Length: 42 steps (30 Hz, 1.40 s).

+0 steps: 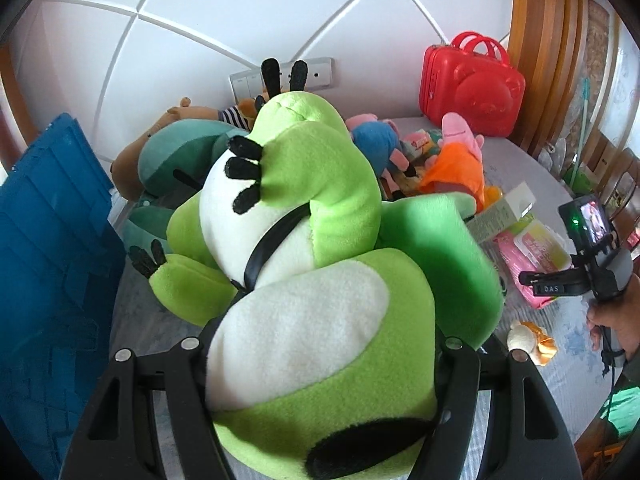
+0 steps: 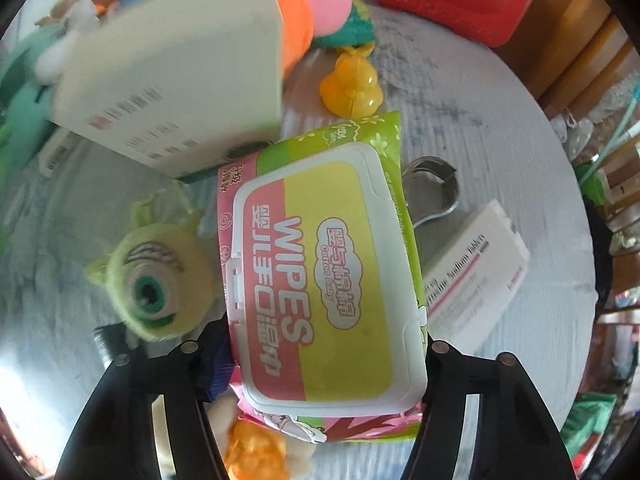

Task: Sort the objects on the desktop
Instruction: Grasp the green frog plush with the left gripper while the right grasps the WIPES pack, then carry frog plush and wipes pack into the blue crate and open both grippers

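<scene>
My left gripper (image 1: 320, 346) is shut on a big green and white plush frog (image 1: 312, 240) and holds it above the table, in front of a pile of plush toys (image 1: 400, 148). My right gripper (image 2: 312, 346) straddles a pink and green pack of baby wipes (image 2: 320, 268) with a white lid; its fingers (image 2: 444, 364) sit at the pack's sides, and the view is blurred. The right gripper also shows in the left wrist view (image 1: 576, 264), over the wipes pack (image 1: 536, 252).
A blue crate (image 1: 52, 264) stands at left, a red toy case (image 1: 472, 84) at the back. Around the wipes lie a white box (image 2: 172, 80), a green one-eyed plush (image 2: 156, 284), a yellow duck (image 2: 352, 84), a medicine box (image 2: 476, 276) and a metal ring (image 2: 436, 184).
</scene>
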Available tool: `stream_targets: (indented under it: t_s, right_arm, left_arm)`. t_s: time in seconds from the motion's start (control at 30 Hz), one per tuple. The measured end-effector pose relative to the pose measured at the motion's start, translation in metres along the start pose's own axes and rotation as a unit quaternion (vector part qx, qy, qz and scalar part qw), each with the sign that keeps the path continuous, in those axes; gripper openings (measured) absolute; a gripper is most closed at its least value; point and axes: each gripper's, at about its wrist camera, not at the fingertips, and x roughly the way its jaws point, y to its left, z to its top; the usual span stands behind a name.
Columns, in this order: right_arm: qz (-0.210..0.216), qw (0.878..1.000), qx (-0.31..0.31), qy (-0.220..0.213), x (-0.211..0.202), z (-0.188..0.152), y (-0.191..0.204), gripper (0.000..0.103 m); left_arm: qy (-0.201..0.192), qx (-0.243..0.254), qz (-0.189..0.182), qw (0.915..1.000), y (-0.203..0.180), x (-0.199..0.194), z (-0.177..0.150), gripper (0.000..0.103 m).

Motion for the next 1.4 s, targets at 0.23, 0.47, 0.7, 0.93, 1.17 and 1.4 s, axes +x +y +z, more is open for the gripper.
stream_targets:
  t_s: [0.23, 0.47, 0.7, 0.93, 1.17, 1.4]
  right_arm:
    - [0.010, 0.999, 0.001, -0.044, -0.065, -0.015, 0.015, 0.063]
    - [0.021, 0.996, -0.008, -0.090, -0.136, -0.011, 0.059, 0.063]
    - [0.045, 0.988, -0.057, -0.133, -0.206, -0.002, 0.155, 0.063]
    - [0.089, 0.968, -0.131, -0.194, -0.273, 0.023, 0.285, 0.063]
    - [0.143, 0.936, -0.208, -0.244, -0.330, 0.050, 0.426, 0.063]
    - [0.185, 0.910, -0.267, -0.258, -0.357, 0.068, 0.555, 0.063]
  left_arm:
    - [-0.034, -0.009, -0.011, 0.9993, 0.022, -0.046, 0.003, 0.069]
    - [-0.076, -0.016, -0.019, 0.9968, 0.066, -0.105, 0.003, 0.069]
    - [-0.095, -0.039, -0.001, 0.9947, 0.141, -0.162, -0.001, 0.069]
    - [-0.121, -0.073, 0.033, 0.9894, 0.233, -0.223, -0.013, 0.069]
    - [-0.158, -0.102, 0.076, 0.9792, 0.315, -0.278, -0.027, 0.069]
    - [-0.158, -0.125, 0.103, 0.9740, 0.383, -0.300, -0.050, 0.069]
